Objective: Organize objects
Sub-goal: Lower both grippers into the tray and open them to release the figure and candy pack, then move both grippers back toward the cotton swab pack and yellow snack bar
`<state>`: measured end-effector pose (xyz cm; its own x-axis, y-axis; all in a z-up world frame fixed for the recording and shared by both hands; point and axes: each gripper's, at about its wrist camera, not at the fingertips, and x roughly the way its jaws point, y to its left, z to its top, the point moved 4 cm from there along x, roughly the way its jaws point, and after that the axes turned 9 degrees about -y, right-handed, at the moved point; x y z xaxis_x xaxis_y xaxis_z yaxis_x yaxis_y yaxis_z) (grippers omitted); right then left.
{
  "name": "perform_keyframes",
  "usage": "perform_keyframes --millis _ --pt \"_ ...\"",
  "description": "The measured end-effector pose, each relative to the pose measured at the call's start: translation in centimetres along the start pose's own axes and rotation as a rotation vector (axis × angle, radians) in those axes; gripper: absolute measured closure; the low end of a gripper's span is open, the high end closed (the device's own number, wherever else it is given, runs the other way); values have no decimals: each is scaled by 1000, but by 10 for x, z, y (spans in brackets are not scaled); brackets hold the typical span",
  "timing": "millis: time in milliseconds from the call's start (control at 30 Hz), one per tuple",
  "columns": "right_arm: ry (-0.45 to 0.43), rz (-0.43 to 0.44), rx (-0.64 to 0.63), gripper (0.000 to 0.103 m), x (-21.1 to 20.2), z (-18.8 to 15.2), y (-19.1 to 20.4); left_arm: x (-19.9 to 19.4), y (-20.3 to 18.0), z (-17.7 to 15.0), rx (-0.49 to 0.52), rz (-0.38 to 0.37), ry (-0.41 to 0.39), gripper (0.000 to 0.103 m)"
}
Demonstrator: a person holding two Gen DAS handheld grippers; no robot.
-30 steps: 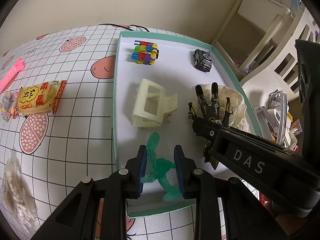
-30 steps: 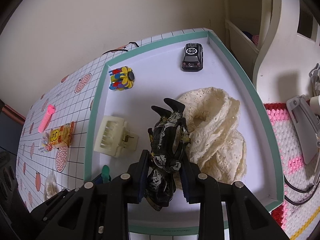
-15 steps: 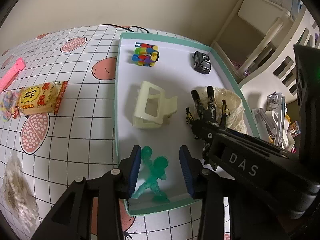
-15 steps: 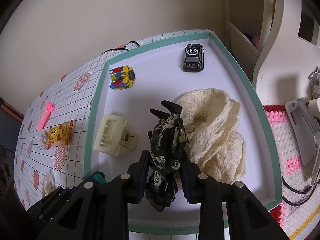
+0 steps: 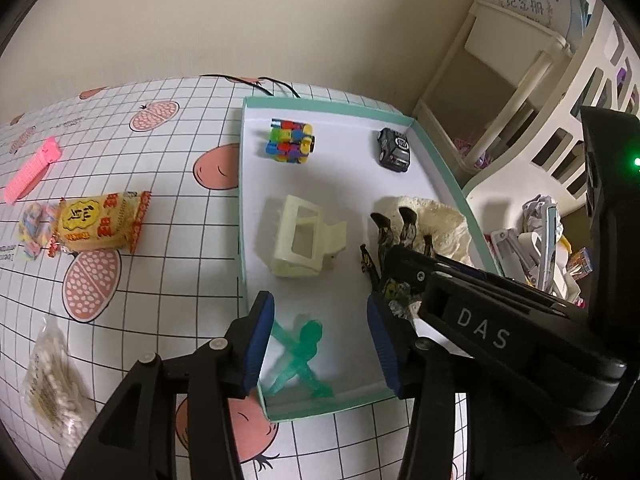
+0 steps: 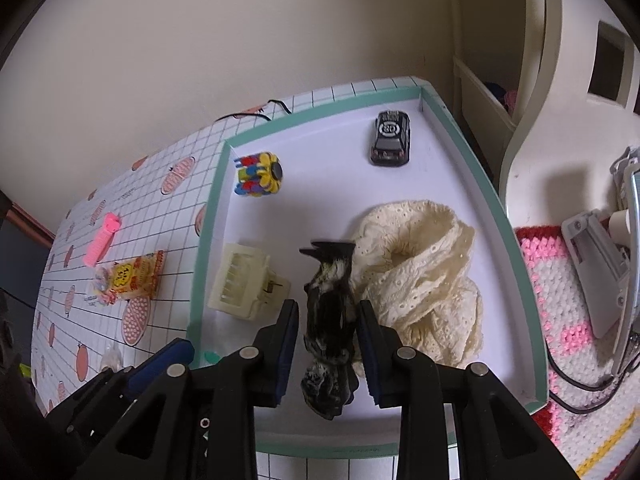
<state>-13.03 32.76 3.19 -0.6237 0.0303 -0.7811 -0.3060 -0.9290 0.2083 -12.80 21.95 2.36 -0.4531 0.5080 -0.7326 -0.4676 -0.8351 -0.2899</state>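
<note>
A shallow tray (image 5: 241,216) with a mint-green rim and white floor is seen on the grid-patterned worktop (image 5: 172,264). The left tool (image 5: 320,322) is held wide apart over the tray's near left corner, its blue-padded fingers (image 5: 260,340) gripping nothing. Between and below them a translucent green figure (image 5: 302,354) is seen lying flat on the tray floor, clear of both pads.

The right tool (image 6: 328,326) is positioned over the near middle of the tray. Its jaws are parted, and a black figure (image 6: 330,320) with pale and yellow markings is seen between them; a small gap shows on the left side, while contact on the right side cannot be told. The figure's far end lies against a cream lace cloth (image 6: 424,284) bunched in the tray's right half.

Farther in the tray, a cream hair claw clip (image 5: 306,242) is placed near the centre, a multicoloured block toy (image 5: 290,146) toward the far left corner, and a black toy car (image 5: 394,152) toward the far right corner.

Outside the tray, on the worktop to the left, a yellow snack packet (image 5: 100,222), a pink comb (image 5: 32,170) and a clear bag of cotton swabs (image 5: 50,376) are laid out, well apart from the tray.
</note>
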Motion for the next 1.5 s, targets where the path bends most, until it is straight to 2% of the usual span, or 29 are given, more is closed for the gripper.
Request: perform_keyframes --millis 300,433,567,633,767,833,967,1033,1133,1167,1200,1233,1367,1400,1500 --pt "-32 1 -2 70 -11 8 4 -18 8 13 14 21 -41 53" --pt "-31 -3 -3 70 -12 8 3 -23 15 17 10 39 -53 46" --pt "-30 -10 -4 70 -12 8 2 -24 23 18 10 61 -52 46" --pt "-34 -14 -2 60 -12 7 2 -25 28 19 3 70 -54 45" --pt "-32 -15 -5 54 -11 7 2 -27 37 19 -14 86 -61 42" --pt "-32 -15 -6 44 -10 6 3 -27 40 19 -24 92 -63 29" --pt "-35 -16 -8 38 -10 6 3 -28 47 20 -43 116 -71 26" --pt "-35 -15 -6 36 -9 5 2 -29 51 21 -53 126 -77 19" --pt "-36 -16 -8 30 -9 5 3 -30 59 22 -80 140 -83 18" --pt "-37 -15 -9 29 -9 5 3 -30 61 23 -84 144 -85 16" --pt "-37 -14 -11 25 -8 5 3 -31 64 24 -91 151 -89 8" --pt "-39 -15 -11 21 -8 5 4 -33 67 25 -99 155 -98 7" --pt "-43 -12 -13 13 -7 5 4 -37 76 27 -123 166 -115 5" --pt "-44 -13 -15 11 -7 6 5 -38 79 27 -128 173 -119 0" --pt "-46 -10 -15 7 -7 6 5 -43 89 28 -143 197 -135 0"
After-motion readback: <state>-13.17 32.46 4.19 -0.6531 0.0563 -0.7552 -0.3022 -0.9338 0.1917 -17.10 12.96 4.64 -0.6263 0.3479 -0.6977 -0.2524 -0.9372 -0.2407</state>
